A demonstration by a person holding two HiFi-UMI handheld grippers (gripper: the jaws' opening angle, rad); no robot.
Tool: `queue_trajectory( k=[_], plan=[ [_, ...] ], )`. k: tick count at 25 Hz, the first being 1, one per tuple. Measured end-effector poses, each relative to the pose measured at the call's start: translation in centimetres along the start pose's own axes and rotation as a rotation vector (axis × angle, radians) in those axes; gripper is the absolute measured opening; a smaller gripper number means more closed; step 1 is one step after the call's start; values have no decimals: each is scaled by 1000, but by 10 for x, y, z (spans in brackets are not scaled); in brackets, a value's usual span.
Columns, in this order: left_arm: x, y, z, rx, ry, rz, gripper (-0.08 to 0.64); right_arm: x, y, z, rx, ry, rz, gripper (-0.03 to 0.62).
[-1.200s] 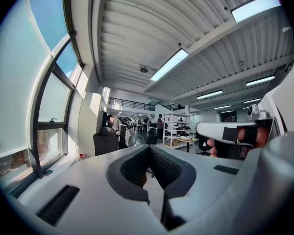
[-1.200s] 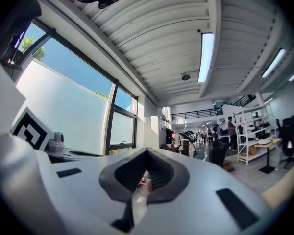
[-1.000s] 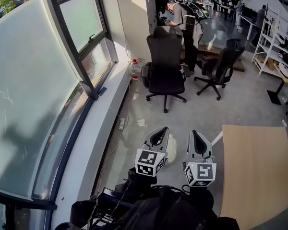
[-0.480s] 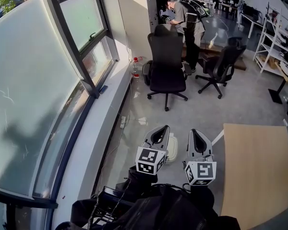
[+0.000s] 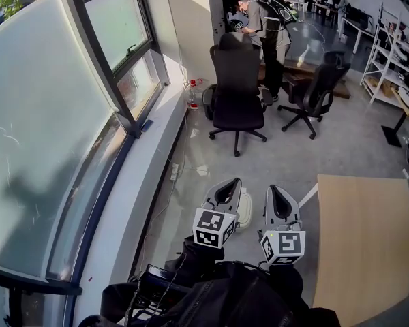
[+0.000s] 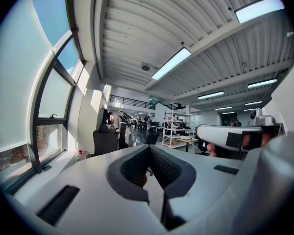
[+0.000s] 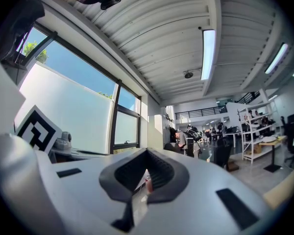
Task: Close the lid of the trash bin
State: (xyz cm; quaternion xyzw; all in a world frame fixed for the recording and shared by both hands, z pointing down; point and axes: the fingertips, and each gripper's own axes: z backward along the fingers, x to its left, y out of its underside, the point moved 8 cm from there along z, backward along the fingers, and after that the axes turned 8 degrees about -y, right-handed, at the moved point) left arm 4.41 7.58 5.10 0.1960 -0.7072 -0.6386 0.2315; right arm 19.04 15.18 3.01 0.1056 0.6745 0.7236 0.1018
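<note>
Side by side, the left tool and right tool stay closed and empty, unmoved from a second ago. Just beyond and between them, a pale trash bin stands on the floor, mostly hidden; whether it is open or shut can't be told.

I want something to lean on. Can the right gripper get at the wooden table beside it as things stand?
Probably yes: in the head view the right gripper sits just left of the wooden table, with nothing visible between them.

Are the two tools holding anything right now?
No, nothing is held. The left tool and the right tool are both shut, with nothing between their jaws.
</note>
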Motion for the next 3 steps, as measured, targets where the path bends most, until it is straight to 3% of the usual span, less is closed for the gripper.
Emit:
queue_trajectory(
  k=[3],
  plan=[
    [0, -1, 2, -4, 1, 18, 2, 0, 5, 3, 8, 0, -9, 5]
  ],
)
